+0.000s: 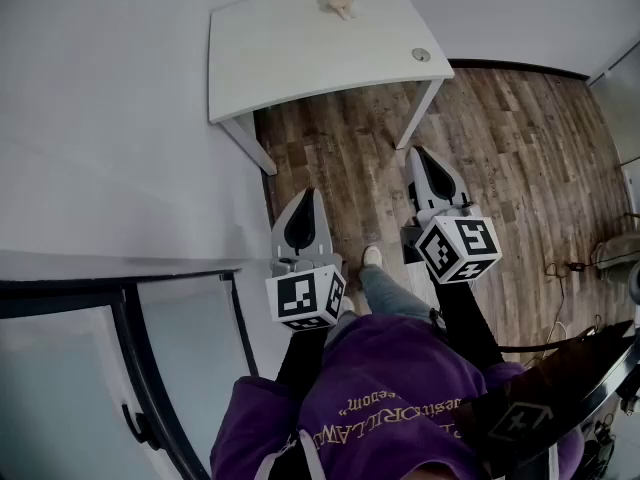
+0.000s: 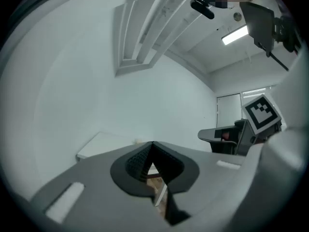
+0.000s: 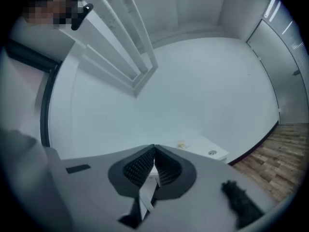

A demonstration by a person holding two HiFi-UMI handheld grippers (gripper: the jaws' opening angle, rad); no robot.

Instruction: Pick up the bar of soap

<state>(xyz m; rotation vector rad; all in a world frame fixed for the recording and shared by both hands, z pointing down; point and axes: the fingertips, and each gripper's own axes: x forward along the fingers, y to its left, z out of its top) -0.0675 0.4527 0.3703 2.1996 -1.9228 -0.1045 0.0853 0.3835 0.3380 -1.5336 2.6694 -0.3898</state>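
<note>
Barely started: bar of soap (image 1: 338, 4) sits untouched near the far edge of the white table (image 1: 260, 78), left gripper (image 1: 307, 193) and right gripper (image 1: 417, 152) well short of that table, jaws pressed together, empty.

Plain white for the table (image 1: 290, 53) and wall (image 1: 100, 118), pale cream for the bar of soap (image 1: 340, 4), streaked brown planks for the floor (image 1: 510, 158). Light grey with black ribbed pads (image 2: 137, 162) on the left gripper (image 1: 307, 194) and right gripper (image 1: 416, 152), black-and-white squares on their cubes (image 1: 305, 298). Purple with gold lettering on the person's top (image 1: 390, 393).
</note>
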